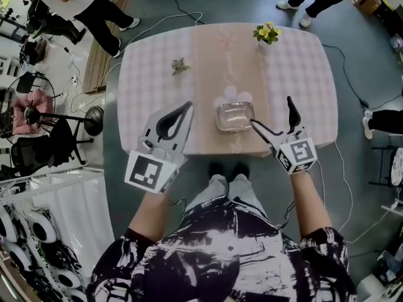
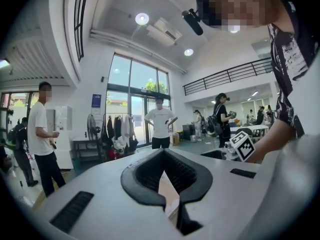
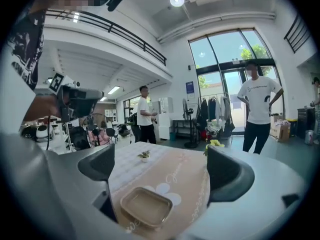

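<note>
**Tray [image 1: 235, 116] at near edge of bench [image 1: 145, 74]; one gripper clenched, one spread**

The left gripper [image 1: 187, 106] hovers over the bench's near left. Its jaws are clenched on nothing, and it is held clear of the tray. The tray, shallow and rectangular, lies flat and open side up on the centre runner [image 1: 214, 55]. Its long axis runs left to right, and it appears within reach of both grippers. The right gripper [image 1: 272, 112], jaws released wide, angles in at the tray's right end. Contact cannot be confirmed.
</note>
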### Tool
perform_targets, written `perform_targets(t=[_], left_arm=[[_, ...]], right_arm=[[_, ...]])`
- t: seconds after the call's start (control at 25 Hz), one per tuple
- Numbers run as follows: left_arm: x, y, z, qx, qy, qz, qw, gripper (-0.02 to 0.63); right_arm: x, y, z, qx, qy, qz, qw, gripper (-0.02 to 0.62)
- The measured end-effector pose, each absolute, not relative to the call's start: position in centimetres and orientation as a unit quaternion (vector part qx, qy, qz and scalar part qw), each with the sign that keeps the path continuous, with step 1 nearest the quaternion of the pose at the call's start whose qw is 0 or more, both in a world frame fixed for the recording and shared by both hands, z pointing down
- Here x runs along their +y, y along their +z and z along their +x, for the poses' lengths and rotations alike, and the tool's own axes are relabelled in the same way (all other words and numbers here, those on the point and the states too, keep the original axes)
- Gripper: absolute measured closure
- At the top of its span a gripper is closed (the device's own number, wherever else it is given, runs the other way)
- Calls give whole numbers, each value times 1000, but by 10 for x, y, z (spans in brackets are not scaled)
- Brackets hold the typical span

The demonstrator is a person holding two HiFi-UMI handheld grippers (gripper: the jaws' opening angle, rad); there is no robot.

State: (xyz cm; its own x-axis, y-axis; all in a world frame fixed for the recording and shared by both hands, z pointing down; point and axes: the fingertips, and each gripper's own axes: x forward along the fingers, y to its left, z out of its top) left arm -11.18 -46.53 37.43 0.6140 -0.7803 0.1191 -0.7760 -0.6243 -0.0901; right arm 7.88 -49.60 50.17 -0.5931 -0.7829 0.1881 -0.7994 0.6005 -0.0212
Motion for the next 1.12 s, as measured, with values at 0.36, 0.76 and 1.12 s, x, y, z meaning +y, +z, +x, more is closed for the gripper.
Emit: perform_targets(t=[0.36, 0.76, 1.12], left_arm=[[-461, 407, -132, 457, -121, -881, -5, 606], [-464, 416, -136, 466, -128, -875, -14, 606], [-469, 415, -131, 470, -115, -875, -21, 606]], right_arm=[[-524, 643, 84, -870, 178, 436, 145, 28], [-533, 705, 82, -854, 255, 422, 167, 160], [-529, 739, 91, -836, 309, 411, 193, 450]])
